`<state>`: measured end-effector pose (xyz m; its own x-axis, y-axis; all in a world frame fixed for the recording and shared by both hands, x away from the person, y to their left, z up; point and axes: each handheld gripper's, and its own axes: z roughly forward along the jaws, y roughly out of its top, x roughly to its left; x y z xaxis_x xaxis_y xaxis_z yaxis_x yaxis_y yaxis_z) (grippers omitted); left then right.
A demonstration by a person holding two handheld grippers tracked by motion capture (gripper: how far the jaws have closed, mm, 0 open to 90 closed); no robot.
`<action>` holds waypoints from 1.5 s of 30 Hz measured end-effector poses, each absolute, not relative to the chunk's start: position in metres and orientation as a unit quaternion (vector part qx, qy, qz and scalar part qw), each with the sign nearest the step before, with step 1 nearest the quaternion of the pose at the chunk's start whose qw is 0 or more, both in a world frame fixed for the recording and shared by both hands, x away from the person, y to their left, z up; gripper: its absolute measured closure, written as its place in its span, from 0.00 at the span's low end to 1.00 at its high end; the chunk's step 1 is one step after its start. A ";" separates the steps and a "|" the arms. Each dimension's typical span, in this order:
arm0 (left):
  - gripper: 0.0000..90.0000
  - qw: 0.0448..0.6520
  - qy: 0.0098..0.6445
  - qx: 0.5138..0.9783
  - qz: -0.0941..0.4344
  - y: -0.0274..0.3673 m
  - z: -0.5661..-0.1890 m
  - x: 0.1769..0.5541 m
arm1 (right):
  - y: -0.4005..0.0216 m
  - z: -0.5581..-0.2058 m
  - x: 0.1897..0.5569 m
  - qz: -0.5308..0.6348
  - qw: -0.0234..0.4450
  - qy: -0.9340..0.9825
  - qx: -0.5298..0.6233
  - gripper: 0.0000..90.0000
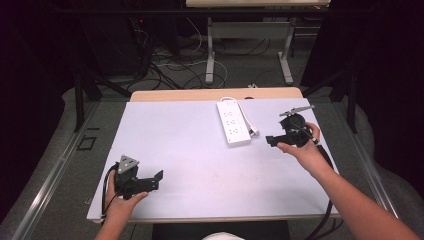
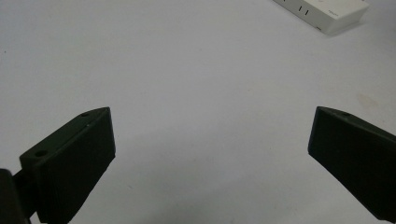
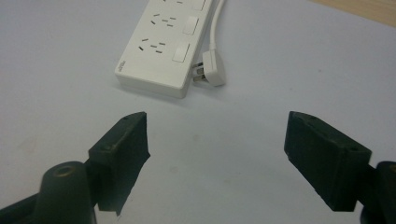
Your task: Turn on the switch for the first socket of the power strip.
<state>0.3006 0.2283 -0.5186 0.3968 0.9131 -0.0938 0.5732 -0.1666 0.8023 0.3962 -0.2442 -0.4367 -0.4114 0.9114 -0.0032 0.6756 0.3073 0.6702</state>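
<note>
A white power strip (image 1: 233,122) lies on the white table sheet (image 1: 190,150), right of centre toward the back. Its white plug (image 3: 212,72) rests on the sheet beside the strip's near end (image 3: 154,46), cord running back along it. My right gripper (image 1: 271,140) hovers just right of the strip, jaws wide apart and empty; in the right gripper view (image 3: 217,149) the strip lies ahead and to the left. Near the front left, my left gripper (image 1: 159,179) is open over bare sheet. A corner of the strip (image 2: 327,11) shows far ahead of the left gripper (image 2: 210,154).
The sheet covers a wooden table (image 1: 215,93) whose back edge shows behind the strip. Beyond it are cables on the floor (image 1: 170,65) and the metal legs of another desk (image 1: 210,55). Dark stands flank both sides.
</note>
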 end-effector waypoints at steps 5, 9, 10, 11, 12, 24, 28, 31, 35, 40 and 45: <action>0.01 0.399 0.505 0.735 0.214 0.229 -0.519 0.301 | -0.240 -0.429 0.406 0.293 0.189 0.788 0.508 0.28; 0.01 0.398 0.504 0.736 0.214 0.229 -0.519 0.301 | -0.237 -0.424 0.412 0.287 0.184 0.790 0.509 0.31; 0.01 0.400 0.507 0.734 0.211 0.228 -0.519 0.301 | -0.236 -0.421 0.415 0.286 0.182 0.791 0.509 0.34; 0.01 0.400 0.507 0.734 0.211 0.228 -0.519 0.301 | -0.235 -0.420 0.417 0.286 0.182 0.792 0.508 0.35; 0.01 0.400 0.507 0.734 0.212 0.228 -0.519 0.301 | -0.235 -0.420 0.417 0.286 0.182 0.792 0.508 0.35; 0.01 0.400 0.509 0.732 0.211 0.229 -0.520 0.301 | -0.229 -0.413 0.438 0.278 0.168 0.795 0.511 0.45; 0.01 0.401 0.508 0.733 0.211 0.229 -0.520 0.302 | -0.226 -0.412 0.447 0.272 0.169 0.796 0.513 0.46; 0.01 0.400 0.509 0.733 0.210 0.230 -0.520 0.302 | -0.224 -0.412 0.453 0.269 0.170 0.796 0.515 0.46; 0.01 0.401 0.510 0.732 0.210 0.230 -0.520 0.302 | -0.220 -0.412 0.461 0.272 0.165 0.797 0.514 0.47; 0.01 0.402 0.509 0.732 0.210 0.230 -0.520 0.303 | -0.215 -0.412 0.469 0.274 0.161 0.796 0.515 0.47; 0.01 0.402 0.510 0.732 0.208 0.230 -0.521 0.303 | -0.213 -0.413 0.475 0.270 0.162 0.797 0.515 0.47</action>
<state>0.3029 0.2305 -0.5206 0.3941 0.9130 -0.1057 0.5786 -0.1571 0.8003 0.4754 -0.2132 -0.4129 -0.4172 0.9086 0.0185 0.7334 0.3246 0.5973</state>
